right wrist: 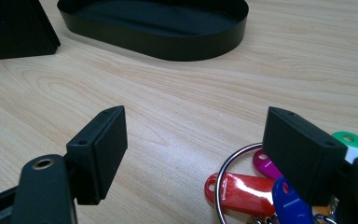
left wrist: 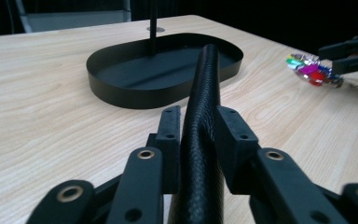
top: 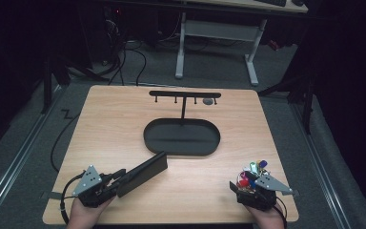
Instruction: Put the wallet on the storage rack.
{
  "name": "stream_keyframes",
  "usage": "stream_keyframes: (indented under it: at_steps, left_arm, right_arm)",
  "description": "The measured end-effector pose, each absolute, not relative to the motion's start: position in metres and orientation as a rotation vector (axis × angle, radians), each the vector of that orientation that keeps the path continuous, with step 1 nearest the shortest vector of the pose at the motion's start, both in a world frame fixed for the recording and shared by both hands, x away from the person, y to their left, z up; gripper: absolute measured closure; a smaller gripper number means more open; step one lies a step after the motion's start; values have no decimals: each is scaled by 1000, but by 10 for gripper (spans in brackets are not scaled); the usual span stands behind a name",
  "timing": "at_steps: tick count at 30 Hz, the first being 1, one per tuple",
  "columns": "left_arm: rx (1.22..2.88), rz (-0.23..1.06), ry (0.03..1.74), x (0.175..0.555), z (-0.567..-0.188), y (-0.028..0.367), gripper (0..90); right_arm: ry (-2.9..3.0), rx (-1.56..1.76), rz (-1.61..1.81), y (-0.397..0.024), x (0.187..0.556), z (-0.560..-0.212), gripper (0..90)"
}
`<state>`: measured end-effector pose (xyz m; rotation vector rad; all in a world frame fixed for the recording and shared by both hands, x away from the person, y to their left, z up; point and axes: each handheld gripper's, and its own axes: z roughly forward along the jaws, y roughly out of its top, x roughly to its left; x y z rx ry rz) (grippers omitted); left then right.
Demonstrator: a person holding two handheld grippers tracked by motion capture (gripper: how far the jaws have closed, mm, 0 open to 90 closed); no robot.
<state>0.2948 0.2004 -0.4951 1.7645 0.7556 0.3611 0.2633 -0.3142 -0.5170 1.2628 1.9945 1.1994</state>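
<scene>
Two grippers, two items near the tray.
Left gripper clamps a black leather wallet on edge — aimed at the oval tray; right gripper gapes over the key ring, unclamped.

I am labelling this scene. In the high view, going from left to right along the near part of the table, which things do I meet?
Left gripper → black wallet between its jaws → bunch of coloured key tags → right gripper, whose place overlaps the tags.
</scene>
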Motion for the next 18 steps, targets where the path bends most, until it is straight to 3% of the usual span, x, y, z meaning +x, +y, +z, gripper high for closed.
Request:
stream_keyframes:
  at_steps: [13,18]
  left_arm:
    - [1815,367,737,296,-501,201,602]
    - [1864,404,723,294,-501,197,619]
  right_arm:
    - [1996,1257,1196,-314,264,-517,225]
    - [1997,1259,1196,-314,264,-517,224]
